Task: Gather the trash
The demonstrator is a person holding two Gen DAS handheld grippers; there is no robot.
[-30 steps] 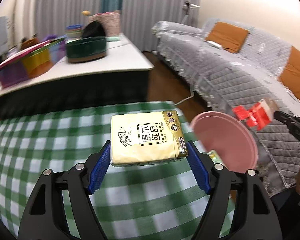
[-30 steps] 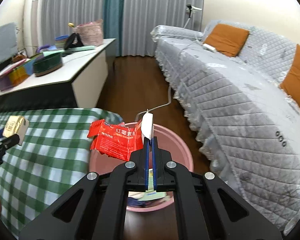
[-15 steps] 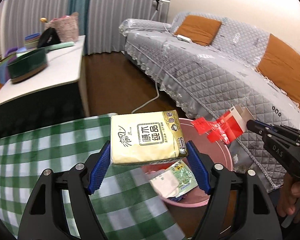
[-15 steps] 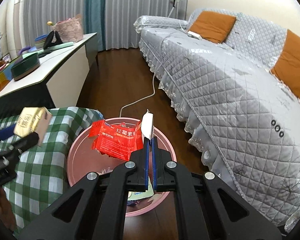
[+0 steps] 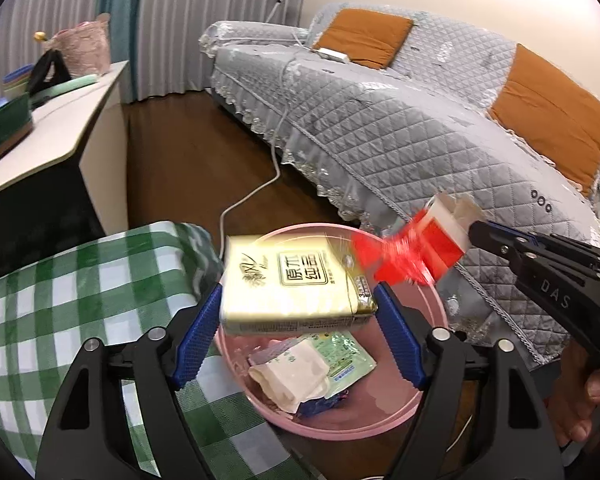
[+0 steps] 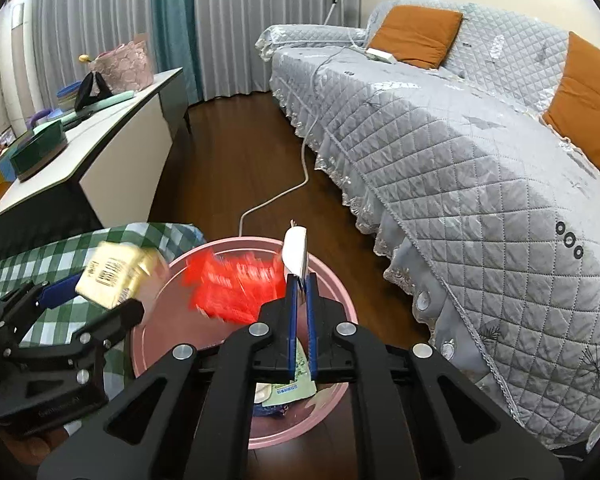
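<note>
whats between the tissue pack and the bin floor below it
Only air; lower down, discarded wrappers lie in the pink bin beneath the tissue pack, per the left wrist view.

Both wrist views close above, sharing pink bin (image 5: 428, 396) (image 6: 340, 280)

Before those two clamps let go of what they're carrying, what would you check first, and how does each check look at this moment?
1. Yellow tissue pack held between the left gripper fingers: ok.
2. Tissue pack above the pink bin: ok, over its near rim.
3. Red wrapper pinched by the right gripper: ok, fingers nearly closed on its white end.
4. Wrapper above the bin opening: ok.
5. Wrapper steady: not ok, it is blurred.
6. Room left in the bin: ok, only a few wrappers at the bottom.
</note>
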